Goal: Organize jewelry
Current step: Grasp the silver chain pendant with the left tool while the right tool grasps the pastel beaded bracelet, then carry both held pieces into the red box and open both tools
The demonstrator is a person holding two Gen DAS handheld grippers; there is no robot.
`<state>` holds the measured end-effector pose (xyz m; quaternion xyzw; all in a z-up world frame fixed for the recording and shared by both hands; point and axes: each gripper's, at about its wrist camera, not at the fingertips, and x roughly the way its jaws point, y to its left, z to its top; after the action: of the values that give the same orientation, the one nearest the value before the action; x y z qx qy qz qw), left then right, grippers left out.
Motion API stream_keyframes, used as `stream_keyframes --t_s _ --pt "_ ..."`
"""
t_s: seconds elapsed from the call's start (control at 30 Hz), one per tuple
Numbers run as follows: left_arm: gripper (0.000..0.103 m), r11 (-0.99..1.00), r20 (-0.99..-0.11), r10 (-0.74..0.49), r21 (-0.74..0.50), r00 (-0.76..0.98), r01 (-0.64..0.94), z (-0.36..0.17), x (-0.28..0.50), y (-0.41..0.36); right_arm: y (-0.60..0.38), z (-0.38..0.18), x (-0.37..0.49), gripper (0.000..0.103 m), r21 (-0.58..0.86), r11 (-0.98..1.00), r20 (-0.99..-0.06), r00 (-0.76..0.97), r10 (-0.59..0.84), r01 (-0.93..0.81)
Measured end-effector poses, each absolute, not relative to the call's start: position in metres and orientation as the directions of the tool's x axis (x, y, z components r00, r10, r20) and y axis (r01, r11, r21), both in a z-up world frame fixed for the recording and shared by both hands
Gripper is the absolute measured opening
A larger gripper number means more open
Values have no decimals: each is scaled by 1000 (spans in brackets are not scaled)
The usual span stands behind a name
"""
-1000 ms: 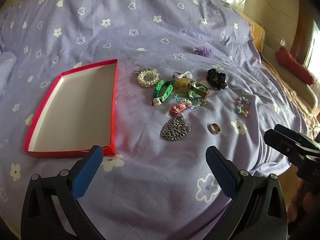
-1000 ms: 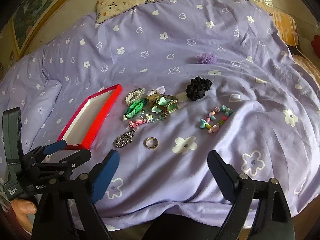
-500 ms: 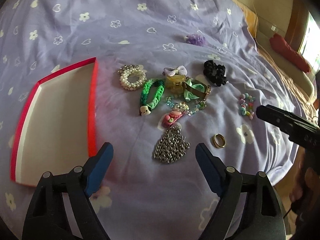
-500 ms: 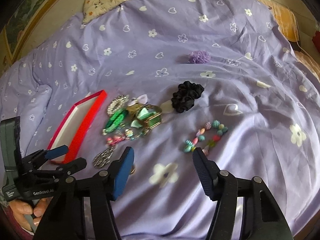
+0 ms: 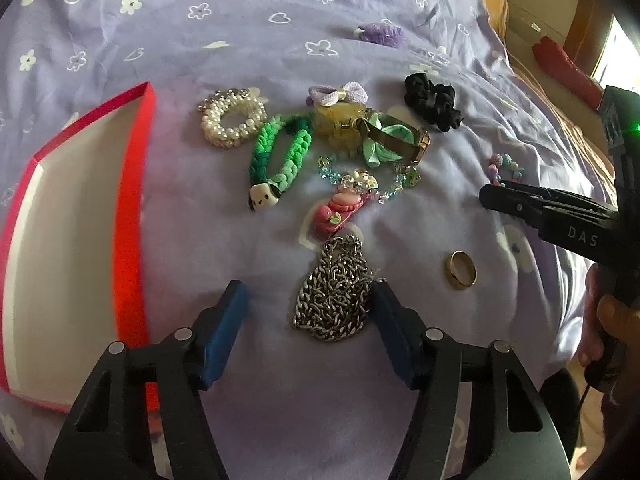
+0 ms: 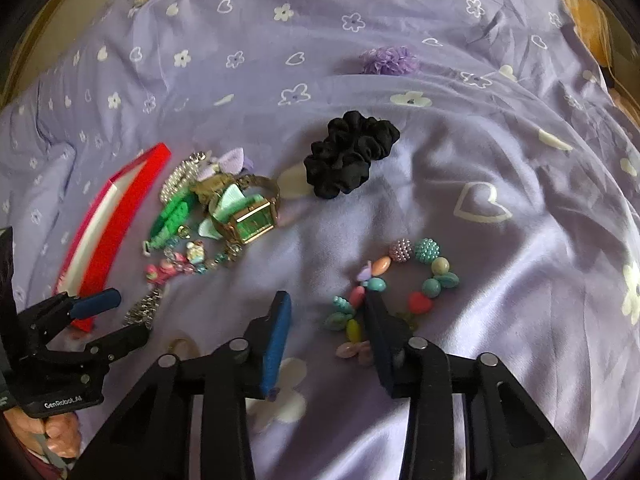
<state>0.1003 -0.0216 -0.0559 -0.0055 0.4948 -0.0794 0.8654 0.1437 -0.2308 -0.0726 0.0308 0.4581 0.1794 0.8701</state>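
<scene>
Blue pads line the fingers of the left gripper (image 5: 306,300). Its jaws are closing, and the silver chain (image 5: 334,286) lies between them in a heap. The right pad is just at the chain's edge; the left pad is still apart from it. Nothing is held yet.

Next to the chain sits a gold ring (image 5: 461,269), and up from the chain is a pink clip (image 5: 334,216). Farther up lie a green braid (image 5: 280,158), a pearl band (image 5: 232,122), a watch (image 6: 250,224) and a black scrunchie (image 5: 434,106). On the left, the red box (image 5: 132,200) is open and white inside.

The right gripper (image 6: 326,300) is closing its jaws too. They come down over the bead bracelet (image 6: 400,288). One finger is down on the beads' near side, and a few beads lie between the two pads. I cannot tell if the pads press on them. The other pad is over bare sheet.

All of it lies on a purple sheet (image 6: 500,152) with white flowers and hearts. A purple fluffy thing (image 6: 390,60) sits far back, well apart from the rest.
</scene>
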Motion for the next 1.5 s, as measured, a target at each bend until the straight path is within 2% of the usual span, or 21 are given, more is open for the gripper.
stream_keyframes --t_s 0.03,0.07,0.1,0.2,0.3,0.5,0.87,1.13,1.5 --pt "60 987 -854 -148 -93 498 135 -56 101 -21 -230 -73 143 30 207 936 -787 520 332 -284" --pt "56 985 -853 -160 -104 497 139 -56 102 -21 -230 -73 143 23 195 939 -788 525 322 -283" --pt "45 983 -851 -171 -113 497 145 -56 102 -21 -231 -74 142 16 187 941 -787 530 314 -281" --pt "19 979 -846 -188 -120 499 164 -54 101 -22 -235 -73 143 13 198 942 -784 534 317 -269" --pt "10 974 -841 -211 -141 499 175 -52 99 -22 -238 -69 140 10 220 941 -773 543 329 -258" --pt "8 971 -823 -235 -178 517 158 -45 91 -15 -236 -53 128 10 254 930 -738 568 365 -268" --pt "8 966 -746 -254 -229 615 121 0 60 16 -200 -11 104 10 300 884 -671 579 462 -358" --pt "8 967 -699 -212 -249 683 45 28 36 64 -148 8 89 10 308 828 -639 543 544 -468" --pt "8 960 -677 -116 -265 727 -94 34 20 141 -67 21 79 10 335 723 -608 448 655 -604"
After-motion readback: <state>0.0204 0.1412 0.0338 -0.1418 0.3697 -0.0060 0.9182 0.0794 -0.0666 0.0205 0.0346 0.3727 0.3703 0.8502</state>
